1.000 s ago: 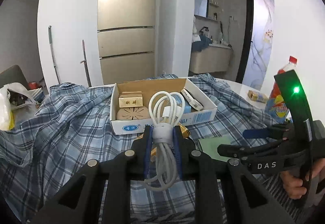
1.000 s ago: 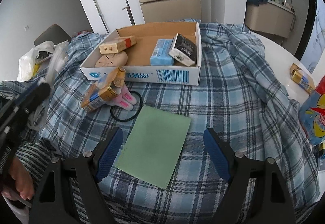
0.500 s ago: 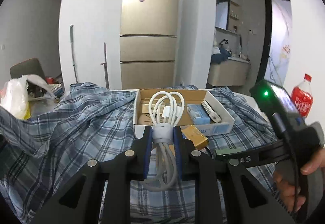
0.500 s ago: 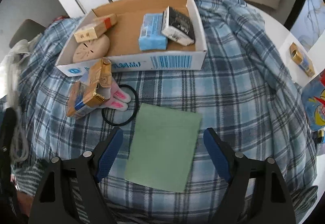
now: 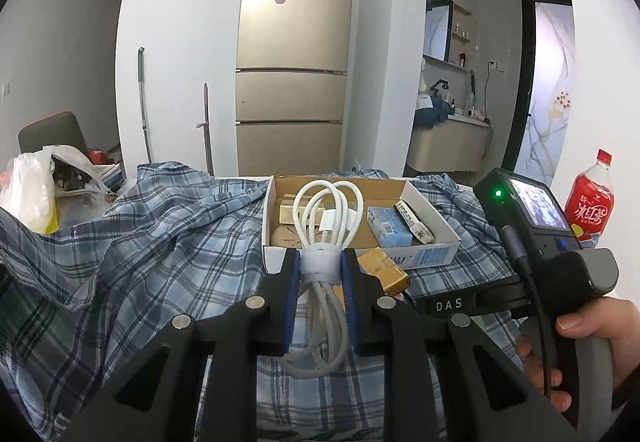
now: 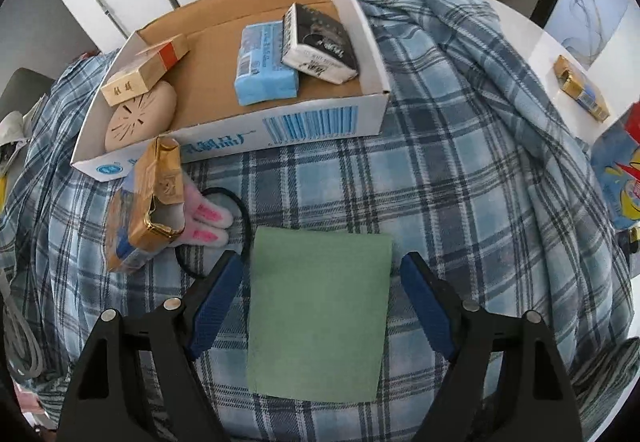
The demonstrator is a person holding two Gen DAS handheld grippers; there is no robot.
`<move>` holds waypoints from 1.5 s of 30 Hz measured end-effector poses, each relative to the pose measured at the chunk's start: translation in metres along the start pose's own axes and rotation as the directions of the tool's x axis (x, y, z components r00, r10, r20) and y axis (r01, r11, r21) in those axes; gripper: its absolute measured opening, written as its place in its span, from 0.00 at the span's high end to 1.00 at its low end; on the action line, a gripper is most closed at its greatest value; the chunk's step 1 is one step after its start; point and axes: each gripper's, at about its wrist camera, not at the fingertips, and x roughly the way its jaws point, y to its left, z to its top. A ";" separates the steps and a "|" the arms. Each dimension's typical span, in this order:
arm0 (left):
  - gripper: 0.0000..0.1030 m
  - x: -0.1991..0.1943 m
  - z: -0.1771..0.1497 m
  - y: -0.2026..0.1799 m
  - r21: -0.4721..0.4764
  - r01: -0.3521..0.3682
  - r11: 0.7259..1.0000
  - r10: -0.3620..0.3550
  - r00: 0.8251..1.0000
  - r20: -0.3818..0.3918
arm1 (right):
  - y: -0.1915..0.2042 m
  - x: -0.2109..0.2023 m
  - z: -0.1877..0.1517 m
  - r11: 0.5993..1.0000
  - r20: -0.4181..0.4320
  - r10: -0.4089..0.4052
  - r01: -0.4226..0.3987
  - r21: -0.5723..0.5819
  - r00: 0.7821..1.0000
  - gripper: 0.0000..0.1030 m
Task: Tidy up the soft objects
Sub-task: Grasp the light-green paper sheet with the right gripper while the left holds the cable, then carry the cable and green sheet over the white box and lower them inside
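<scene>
My left gripper point(image 5: 320, 268) is shut on a coiled white cable point(image 5: 328, 209) bound with a grey strap, held above the plaid cloth in front of the cardboard box point(image 5: 424, 258). In the right wrist view my right gripper point(image 6: 322, 260) stands open and points steeply down. A flat green cloth point(image 6: 320, 314) lies between its blue pads, which do not touch it. Left of that cloth lie a pink and white soft piece point(image 6: 208, 222) on a black hair band point(image 6: 245, 219) and an opened gold pack point(image 6: 144, 205).
The box point(image 6: 312, 125) holds a blue tissue pack point(image 6: 264, 65), a black and white pack point(image 6: 320, 41), a gold carton point(image 6: 144, 69) and a beige disc point(image 6: 140, 113). A red bottle point(image 5: 588, 209) stands right, a plastic bag point(image 5: 28, 197) left. A hand point(image 5: 580, 338) grips the right tool.
My right gripper has come lower and tipped further down, so the green cloth now lies squarely between its fingers. The left gripper has tilted a little and still holds the cable.
</scene>
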 end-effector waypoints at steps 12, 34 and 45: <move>0.79 -0.008 0.002 -0.008 0.034 0.007 0.999 -0.007 1.000 0.005 | 0.001 -0.026 -0.012 0.994 0.021 0.057 -0.055 -0.099 0.998 0.33; 0.79 -0.039 0.141 -0.037 0.076 -0.017 0.997 0.007 0.992 0.124 | -0.003 -0.189 0.047 0.975 0.390 0.179 -0.110 -0.192 0.903 0.33; 0.79 0.013 0.198 -0.037 0.014 0.026 1.000 -0.028 0.995 0.099 | 0.007 -0.183 0.128 0.975 0.401 0.215 -0.169 -0.145 0.890 0.33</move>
